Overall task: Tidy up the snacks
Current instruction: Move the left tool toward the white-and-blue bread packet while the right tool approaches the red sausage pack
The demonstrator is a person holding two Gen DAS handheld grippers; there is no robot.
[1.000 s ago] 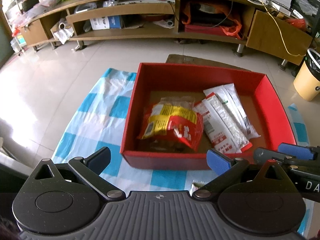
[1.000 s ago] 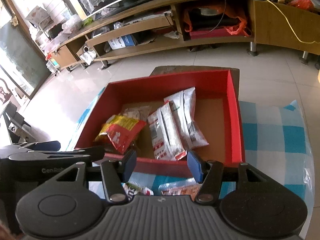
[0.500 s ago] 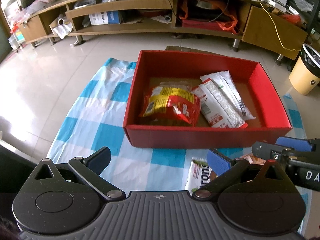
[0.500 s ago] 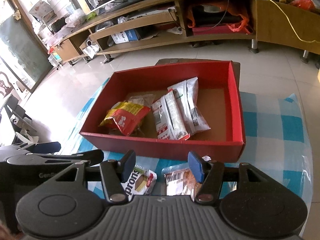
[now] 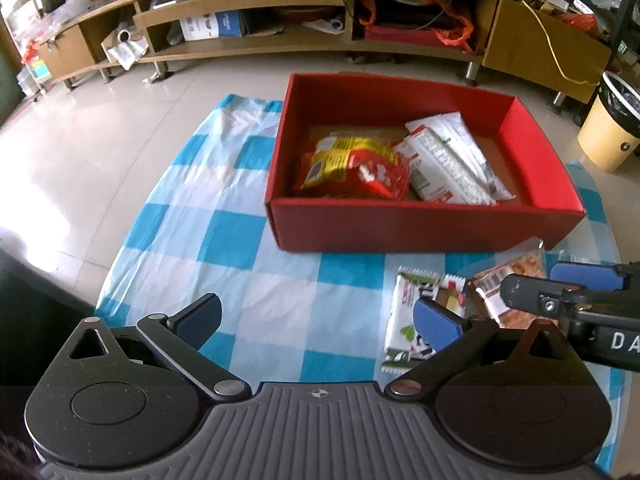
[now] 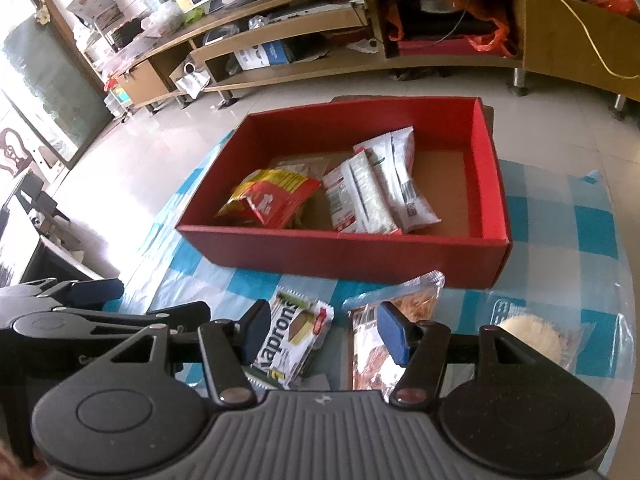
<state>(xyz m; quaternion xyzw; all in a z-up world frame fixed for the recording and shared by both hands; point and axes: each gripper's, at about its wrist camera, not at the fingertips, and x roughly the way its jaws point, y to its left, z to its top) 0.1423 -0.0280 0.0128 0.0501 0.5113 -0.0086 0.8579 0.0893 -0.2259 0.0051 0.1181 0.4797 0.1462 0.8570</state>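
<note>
A red box (image 5: pixel 420 224) stands on a blue-and-white checked cloth (image 5: pixel 224 240). Inside it lie a red-and-yellow snack bag (image 5: pixel 352 168) and two white packets (image 5: pixel 448 164). On the cloth in front of the box lie a white-and-green wafer packet (image 6: pixel 296 332), a clear bag of orange-brown snacks (image 6: pixel 404 308) and a pale round pastry in clear wrap (image 6: pixel 528 340). My right gripper (image 6: pixel 326 330) hovers open over the wafer packet and the clear bag, gripping neither. My left gripper (image 5: pixel 318 318) is open over bare cloth, left of the wafer packet (image 5: pixel 408 300).
A long wooden TV cabinet (image 5: pixel 280 12) with cluttered shelves runs along the back. A yellow waste bin (image 5: pixel 608 132) stands at the far right. Tiled floor (image 5: pixel 100 140) lies left of the cloth. The box's right half (image 6: pixel 448 188) shows bare cardboard bottom.
Both grippers have drawn back from the box toward the near edge of the cloth. The wafer packet, the clear bag and the pastry have come into view under them.
</note>
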